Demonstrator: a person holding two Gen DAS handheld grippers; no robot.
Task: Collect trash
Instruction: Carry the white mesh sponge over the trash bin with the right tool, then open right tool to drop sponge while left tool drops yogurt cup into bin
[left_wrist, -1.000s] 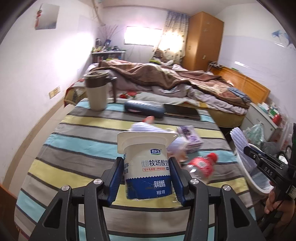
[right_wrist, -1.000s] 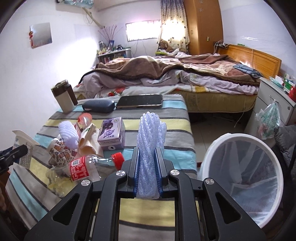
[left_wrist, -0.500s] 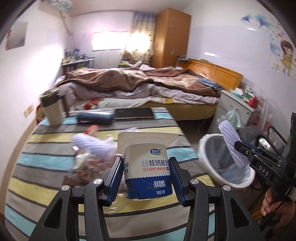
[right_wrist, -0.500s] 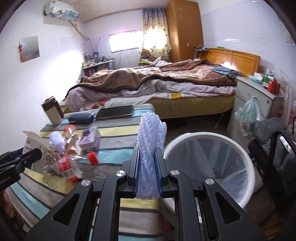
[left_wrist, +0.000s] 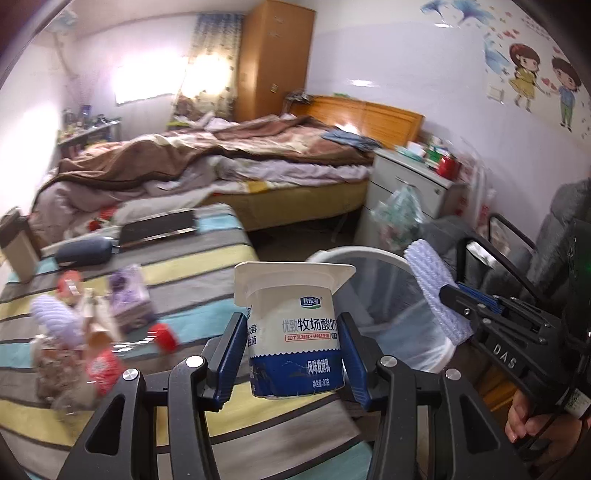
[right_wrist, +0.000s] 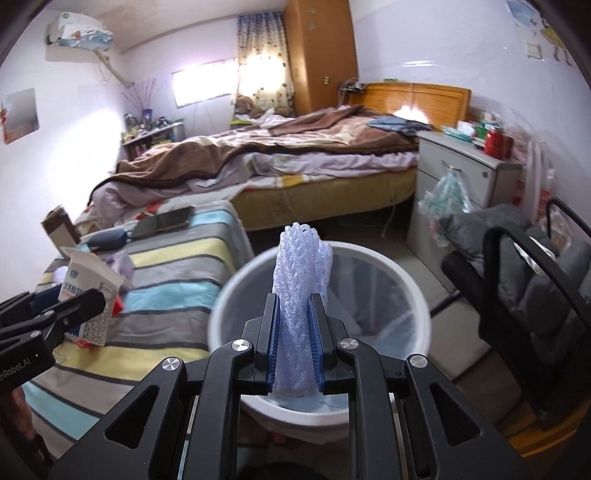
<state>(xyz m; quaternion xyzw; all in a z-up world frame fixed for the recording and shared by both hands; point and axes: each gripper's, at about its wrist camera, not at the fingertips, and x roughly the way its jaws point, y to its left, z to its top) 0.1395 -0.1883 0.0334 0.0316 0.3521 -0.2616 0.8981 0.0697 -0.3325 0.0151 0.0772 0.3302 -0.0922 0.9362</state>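
The bed (right_wrist: 280, 166) with its brown blanket fills the far room from 10 to 1 o'clock in the right wrist view, a wardrobe (right_wrist: 319, 55) behind it at 12. A table (right_wrist: 177, 258) under a striped cloth runs from 9 to 7 o'clock; a dark chair (right_wrist: 535, 280) stands at 3 o'clock and a white cabinet (right_wrist: 469, 173) at 2.

The white bin (right_wrist: 417, 295) with its clear liner stands on the floor just beside the table's right edge, at the middle of the right wrist view and at 3 o'clock of the cup in the left wrist view.

The left gripper (left_wrist: 291, 350) is clamped on a yogurt cup (left_wrist: 295, 325), blue pads pressed against both sides, the cup upright above the table's near right corner, beside the bin. The right gripper (right_wrist: 293, 343) is squeezed tight on a foam net (right_wrist: 301, 295), which stands upright between the pads, over the bin's near rim.

On the table at 9 o'clock in the left wrist view lies blurred litter: a crushed bottle (left_wrist: 122, 354) with a red cap, a second foam net (left_wrist: 57, 319), wrappers (left_wrist: 48, 365) and a purple box (left_wrist: 127, 295). Farther back, at 10 o'clock, lie a dark case (left_wrist: 85, 249) and a tablet (left_wrist: 159, 227).
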